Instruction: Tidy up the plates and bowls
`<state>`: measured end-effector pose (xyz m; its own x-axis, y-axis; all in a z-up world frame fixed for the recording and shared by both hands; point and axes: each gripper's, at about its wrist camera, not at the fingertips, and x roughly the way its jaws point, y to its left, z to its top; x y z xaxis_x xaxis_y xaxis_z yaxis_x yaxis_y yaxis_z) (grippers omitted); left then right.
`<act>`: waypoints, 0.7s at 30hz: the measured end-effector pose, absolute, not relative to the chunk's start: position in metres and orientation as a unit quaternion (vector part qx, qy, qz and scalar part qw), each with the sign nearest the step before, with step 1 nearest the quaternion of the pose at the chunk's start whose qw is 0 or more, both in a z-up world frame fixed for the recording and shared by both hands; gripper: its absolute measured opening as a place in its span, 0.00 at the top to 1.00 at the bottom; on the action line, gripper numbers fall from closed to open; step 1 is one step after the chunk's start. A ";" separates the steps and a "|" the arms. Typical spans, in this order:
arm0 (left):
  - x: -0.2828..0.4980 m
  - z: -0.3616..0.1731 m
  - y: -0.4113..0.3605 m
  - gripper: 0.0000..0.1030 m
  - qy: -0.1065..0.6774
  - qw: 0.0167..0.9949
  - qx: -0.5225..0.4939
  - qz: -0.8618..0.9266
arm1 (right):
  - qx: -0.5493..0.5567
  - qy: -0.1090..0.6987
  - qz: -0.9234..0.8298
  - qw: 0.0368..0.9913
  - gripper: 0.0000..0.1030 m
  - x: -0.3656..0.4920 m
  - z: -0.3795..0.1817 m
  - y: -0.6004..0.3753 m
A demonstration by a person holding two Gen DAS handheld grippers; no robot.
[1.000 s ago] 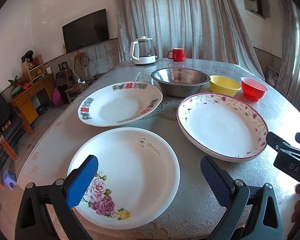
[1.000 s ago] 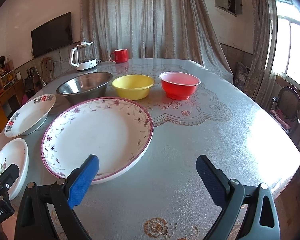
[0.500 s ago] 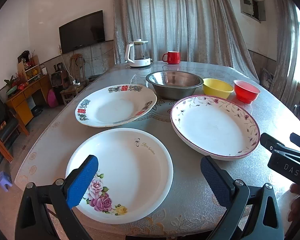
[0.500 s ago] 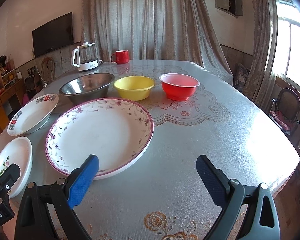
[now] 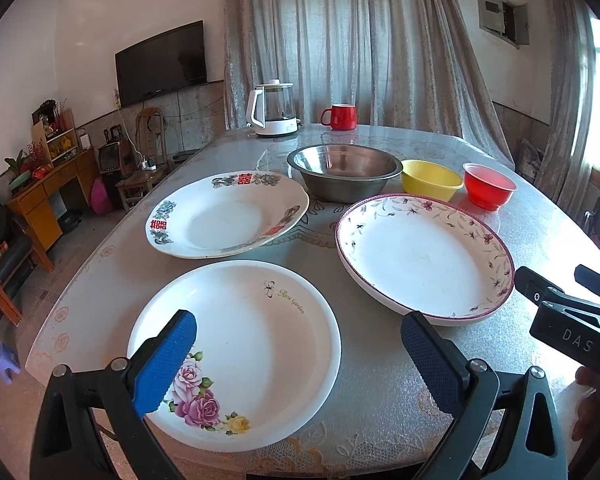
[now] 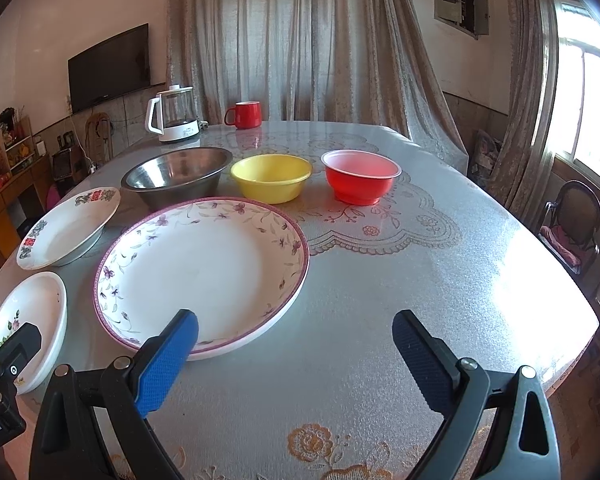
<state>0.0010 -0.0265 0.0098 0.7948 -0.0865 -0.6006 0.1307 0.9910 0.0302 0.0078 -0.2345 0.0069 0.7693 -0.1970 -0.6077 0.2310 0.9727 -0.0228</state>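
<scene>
Plates (image 5: 424,252) and bowls (image 5: 345,176) all sit separate on my worktop (image 6: 380,280), plates at 6 o'clock, bowls at 12; nothing stacked yet. Both grippers (image 5: 298,354) (image 6: 294,350) hover with jaws released, empty.

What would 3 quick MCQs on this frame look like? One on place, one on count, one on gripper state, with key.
1. Where is the steel bowl relative to the yellow bowl?
A. Stacked inside it
B. Beside it, on the kettle side
C. On the purple-rimmed plate

2. How many plates are on the table?
A. Two
B. Three
C. Five

3. What state is the left gripper in?
A. Open, holding nothing
B. Shut on the rose plate
C. Shut on the red bowl

Key: B, the bowls stand side by side in a row with the red bowl; B, the rose plate, red-character plate and purple-rimmed plate; A, its fingers are spread wide above the rose plate.
</scene>
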 end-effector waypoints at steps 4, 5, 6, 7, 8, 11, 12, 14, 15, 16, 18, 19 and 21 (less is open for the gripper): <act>0.007 0.009 -0.031 0.00 0.320 0.945 0.041 -0.058 | 0.026 0.323 -0.110 0.940 0.03 0.016 0.007 -0.239; 0.008 0.008 -0.032 0.00 0.322 0.944 0.042 -0.059 | 0.026 0.324 -0.109 0.939 0.03 0.018 0.007 -0.240; 0.010 0.007 -0.033 0.00 0.323 0.943 0.044 -0.060 | 0.026 0.324 -0.109 0.939 0.03 0.020 0.007 -0.241; 0.011 0.007 -0.035 0.00 0.324 0.943 0.045 -0.061 | 0.026 0.324 -0.109 0.939 0.03 0.022 0.006 -0.242; 0.012 0.006 -0.036 0.00 0.325 0.942 0.047 -0.061 | 0.027 0.325 -0.109 0.939 0.03 0.024 0.007 -0.244; 0.017 0.005 -0.041 0.00 0.330 0.940 0.053 -0.065 | 0.029 0.329 -0.106 0.938 0.03 0.032 0.005 -0.248; 0.019 0.004 -0.042 0.00 0.331 0.940 0.054 -0.066 | 0.030 0.331 -0.104 0.937 0.03 0.034 0.004 -0.249; 0.022 0.003 -0.044 0.00 0.333 0.939 0.055 -0.071 | 0.031 0.335 -0.098 0.936 0.03 0.038 0.003 -0.251; 0.024 0.003 -0.045 0.00 0.335 0.938 0.054 -0.075 | 0.031 0.337 -0.095 0.936 0.03 0.040 0.002 -0.253; 0.027 0.003 -0.046 0.00 0.337 0.937 0.050 -0.080 | 0.033 0.339 -0.092 0.936 0.03 0.043 0.002 -0.255; 0.030 0.004 -0.047 0.00 0.340 0.935 0.047 -0.086 | 0.041 0.344 -0.085 0.934 0.03 0.048 0.001 -0.259; 0.032 0.005 -0.049 0.00 0.339 0.935 0.049 -0.087 | 0.046 0.347 -0.084 0.933 0.03 0.050 0.000 -0.262; 0.035 0.006 -0.053 0.00 0.338 0.936 0.053 -0.089 | 0.054 0.350 -0.085 0.931 0.04 0.054 -0.001 -0.267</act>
<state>0.0345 -0.0527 0.0057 0.7561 -0.1315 -0.6412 0.2031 0.9784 0.0389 0.0543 -0.2674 -0.0007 0.7411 -0.1208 -0.6605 0.1957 0.9798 0.0403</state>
